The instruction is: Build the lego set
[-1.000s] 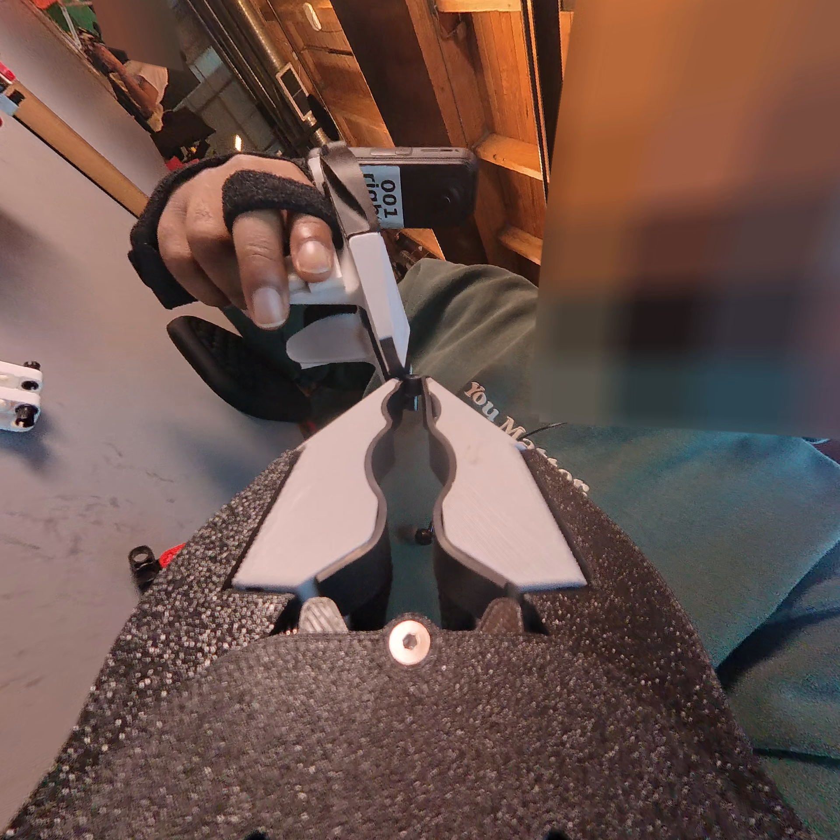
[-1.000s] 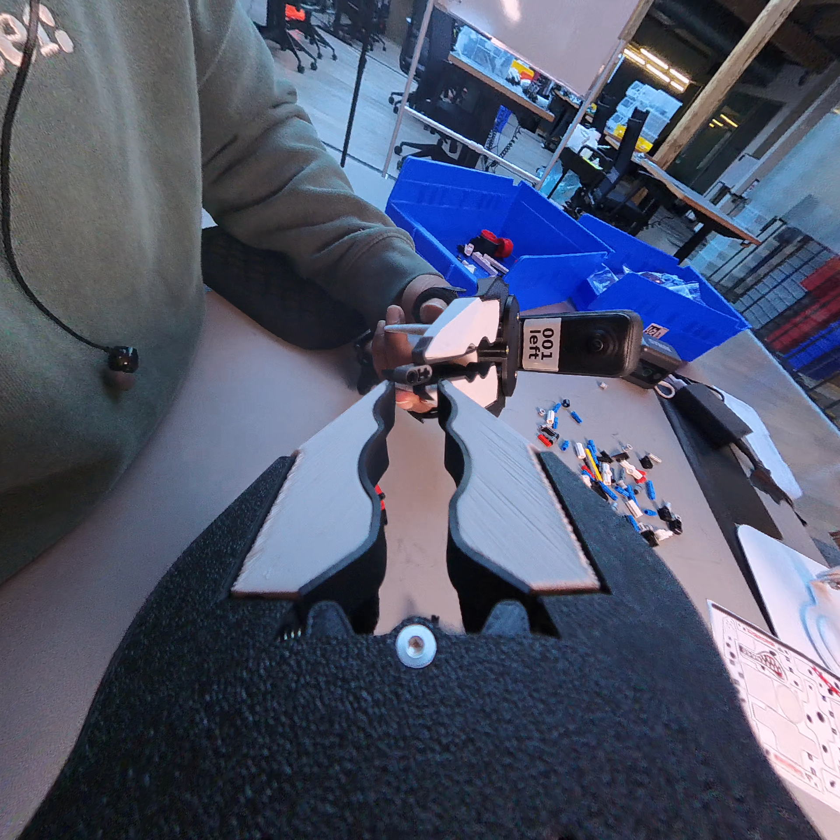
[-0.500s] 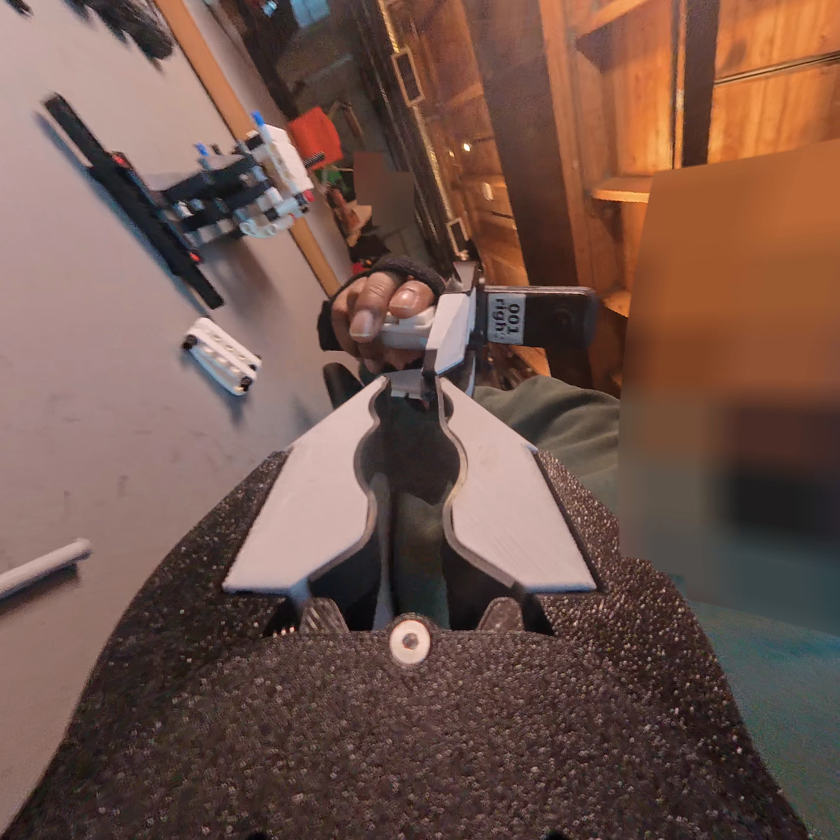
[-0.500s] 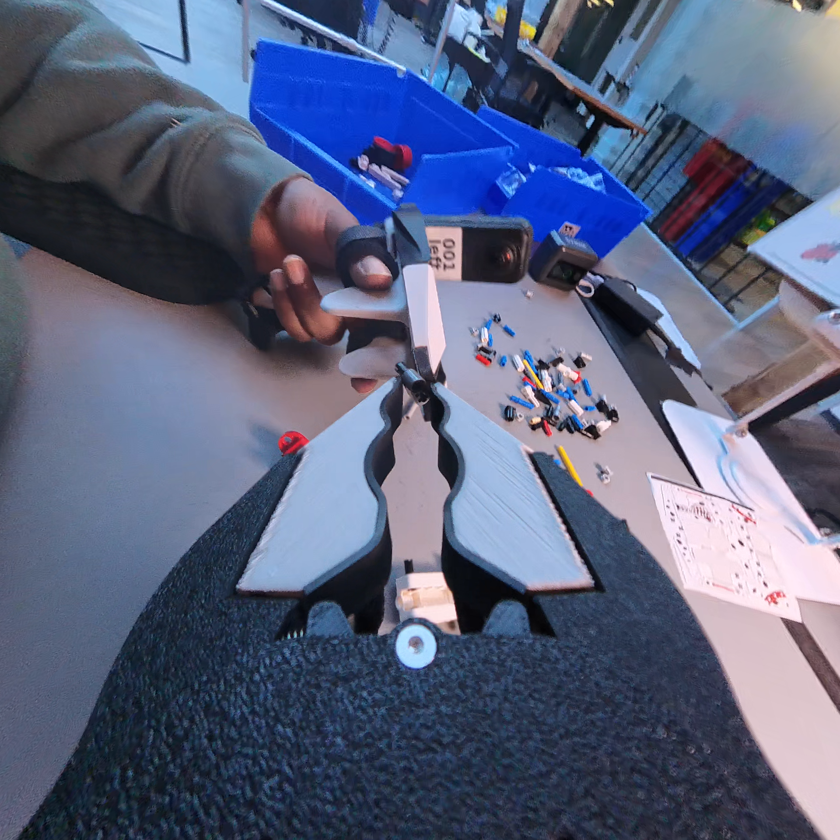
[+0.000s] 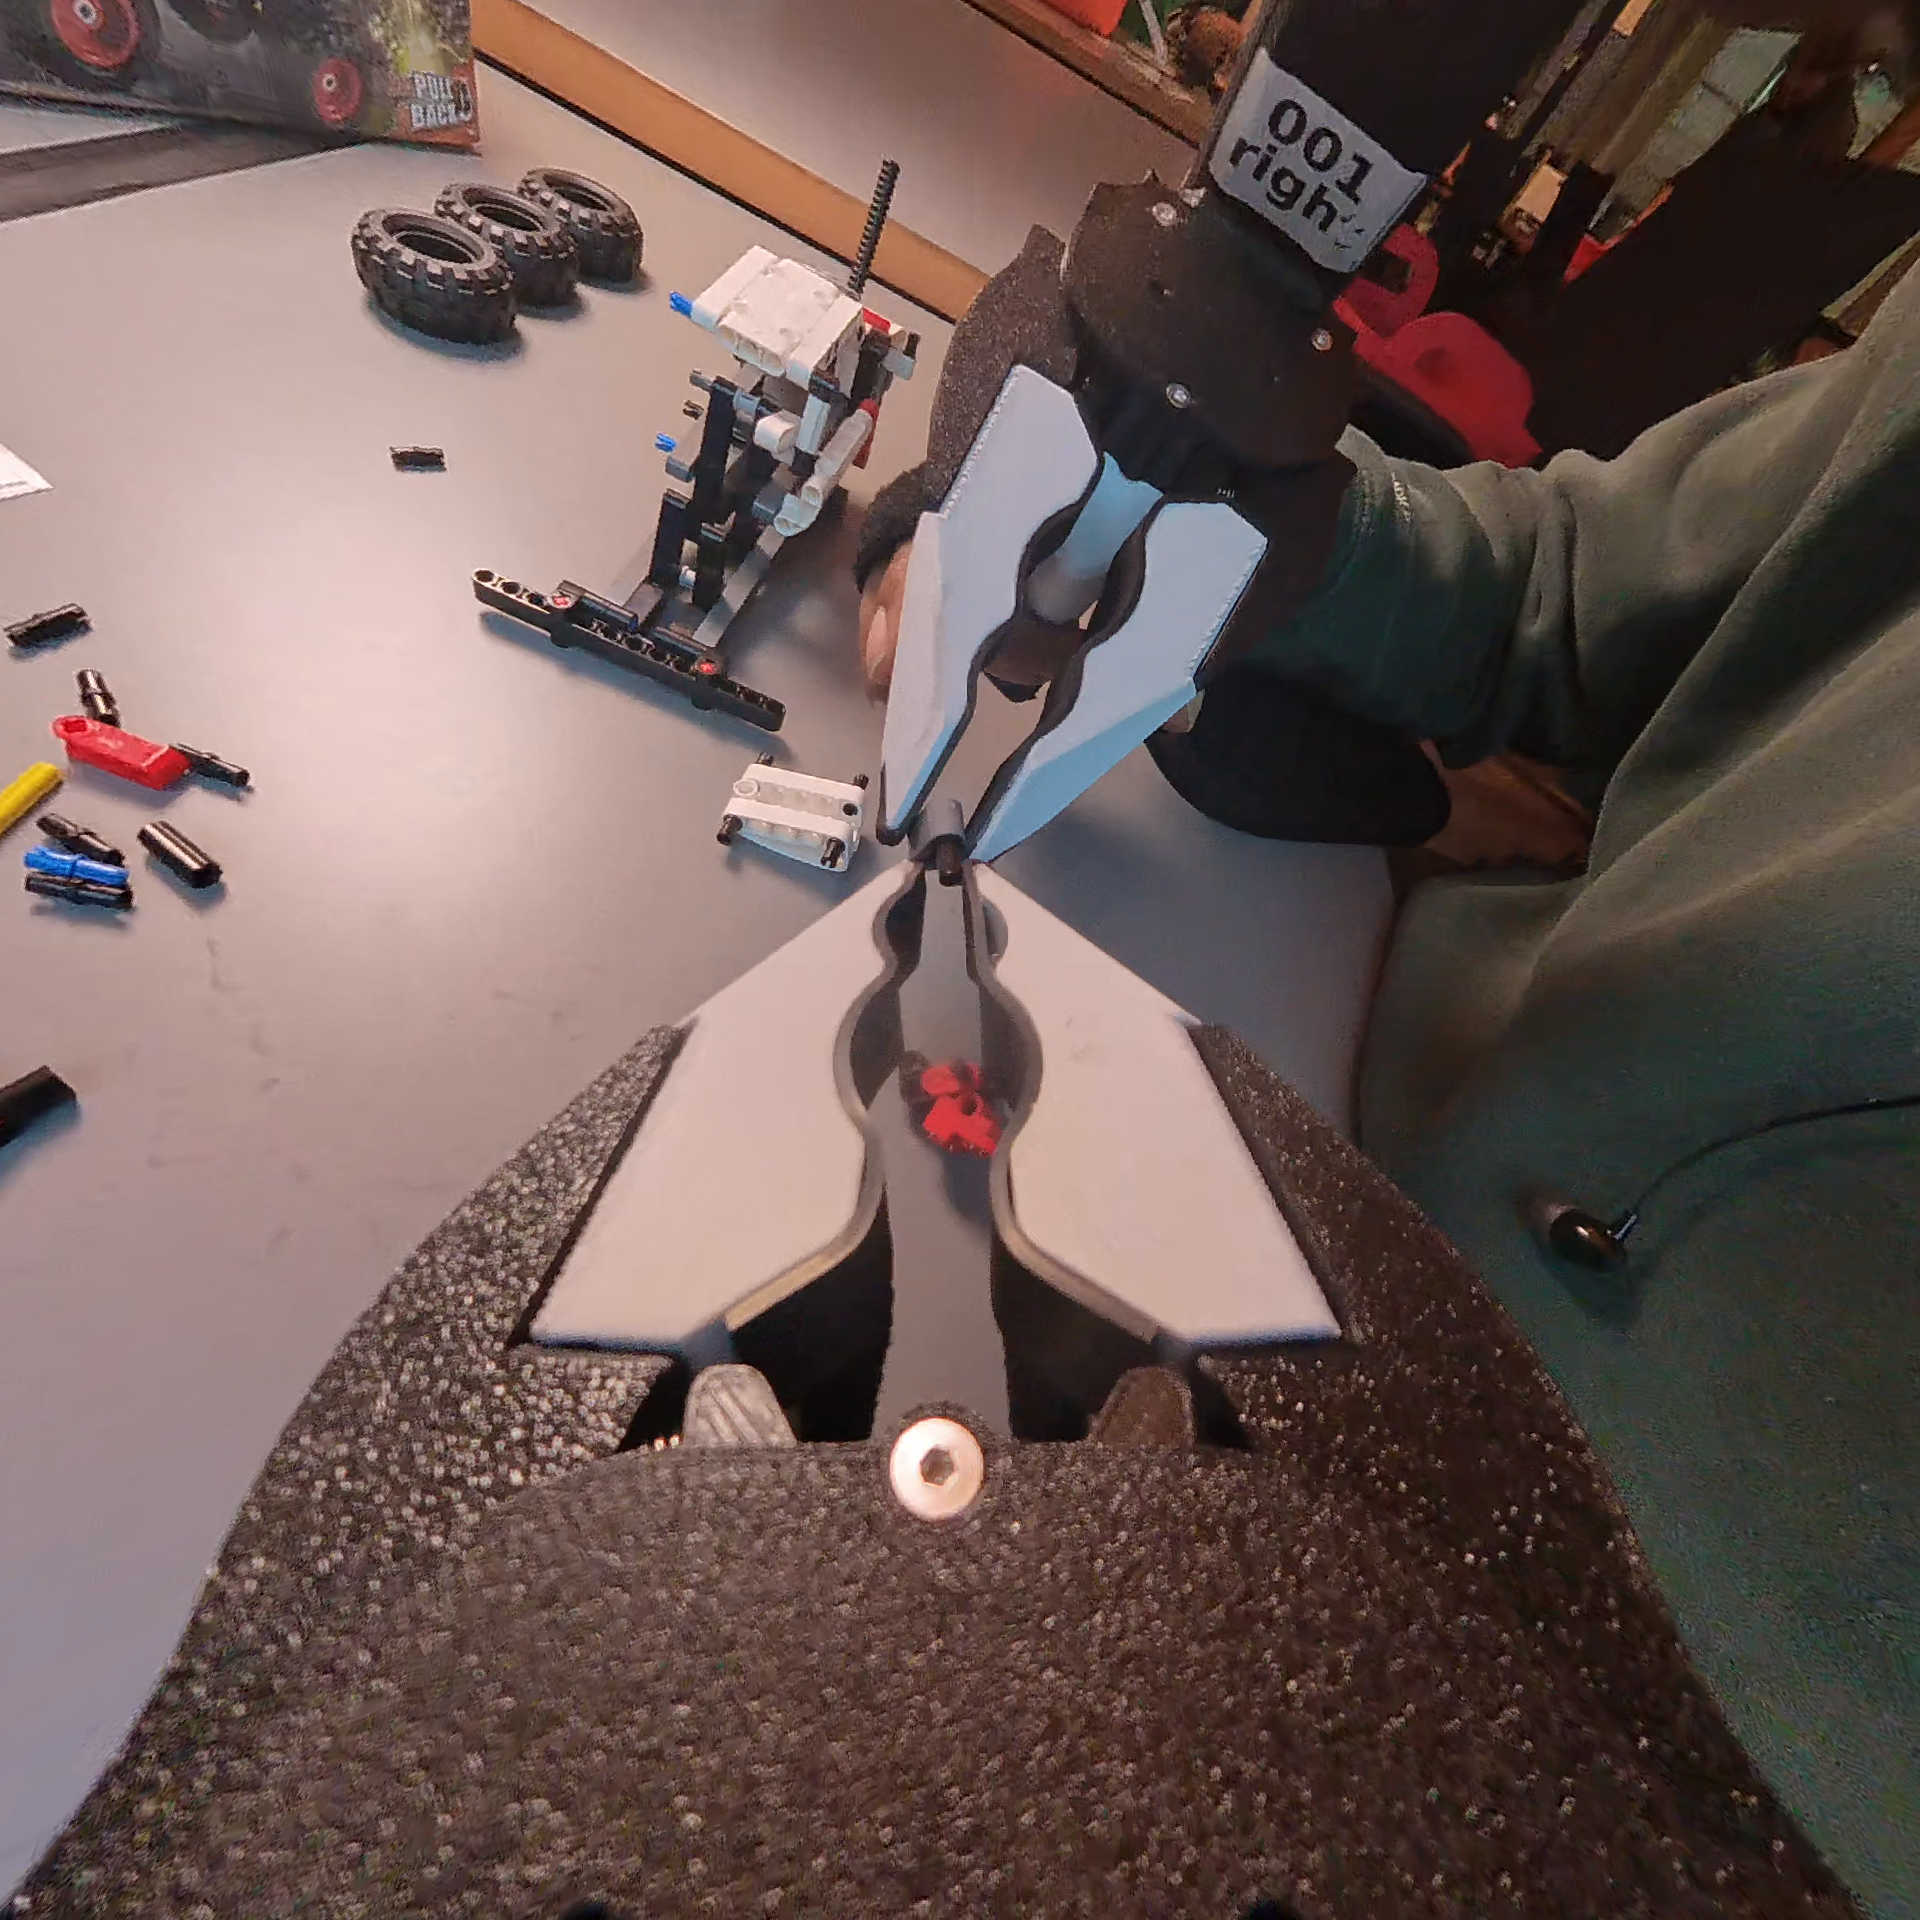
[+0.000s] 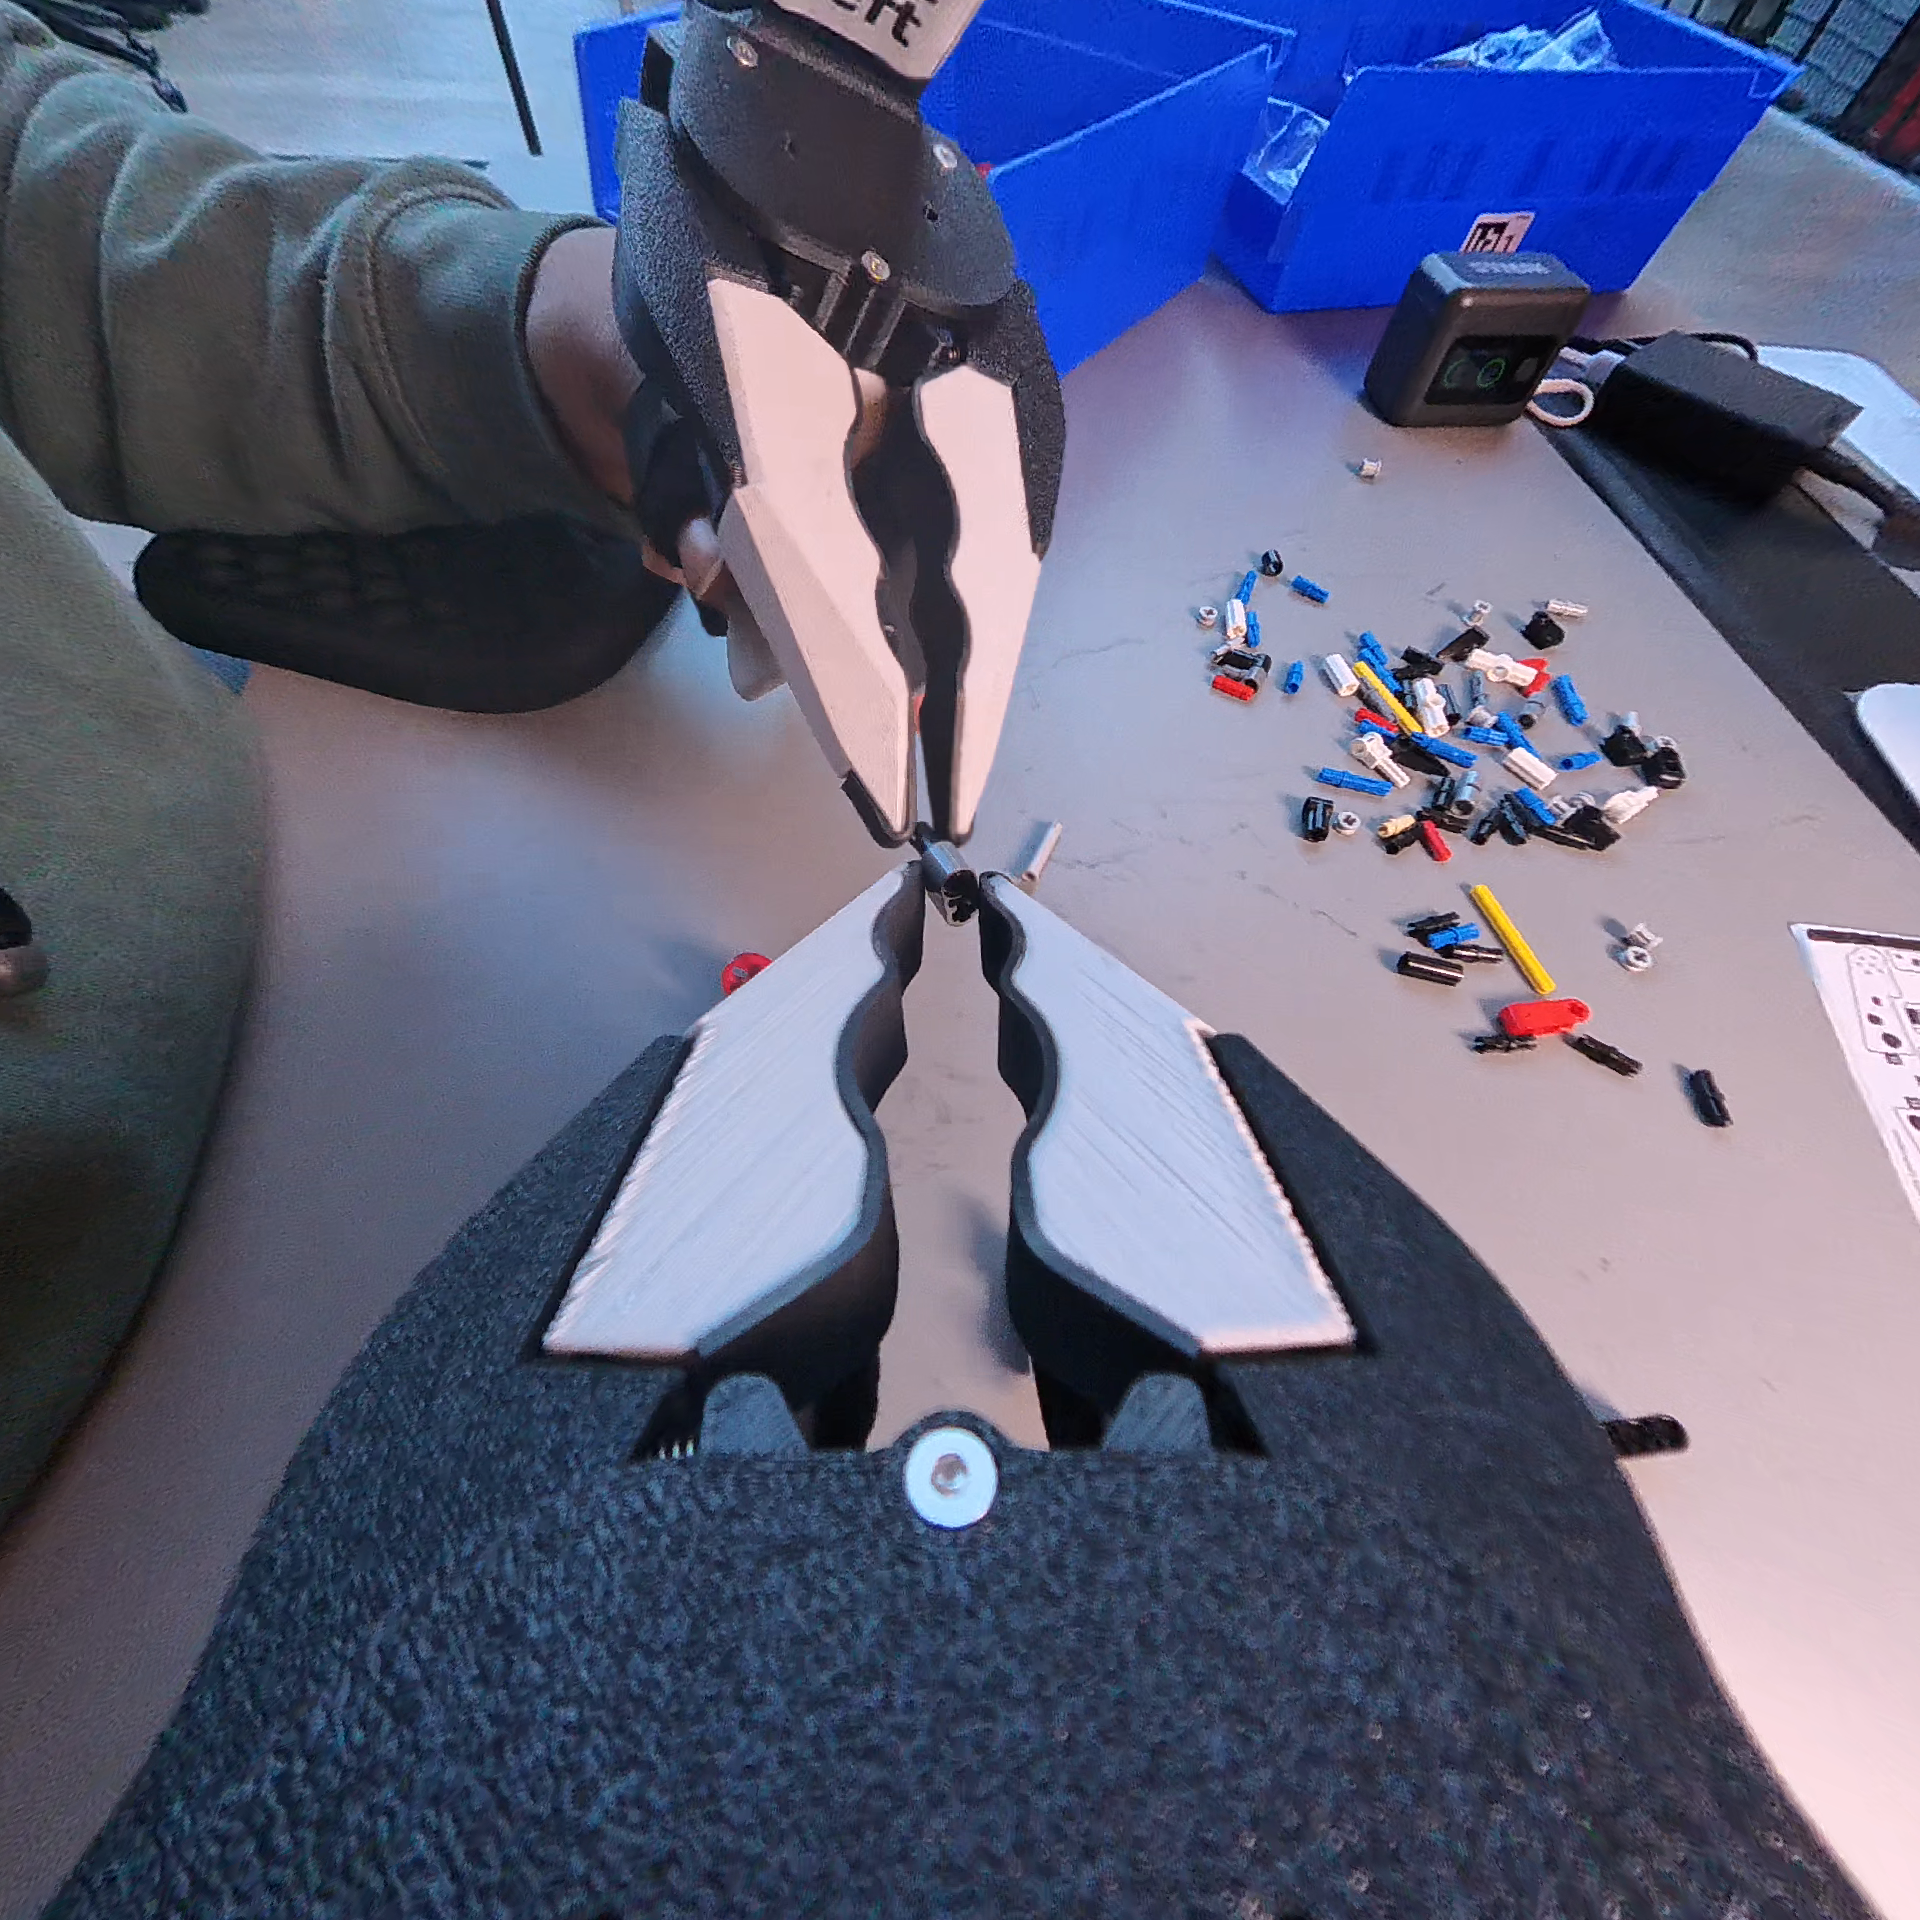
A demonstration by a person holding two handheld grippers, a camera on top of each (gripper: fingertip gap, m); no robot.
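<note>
Left wrist view: left gripper and right gripper, jaws nearly closed, pinch one small black connector above the table; pushing straight along its axis should seat it.

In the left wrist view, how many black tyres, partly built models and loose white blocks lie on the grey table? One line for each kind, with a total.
Black rubber tyres: 3
Partly built black-and-white model: 1
Loose white block with black pins: 1
Total: 5
</note>
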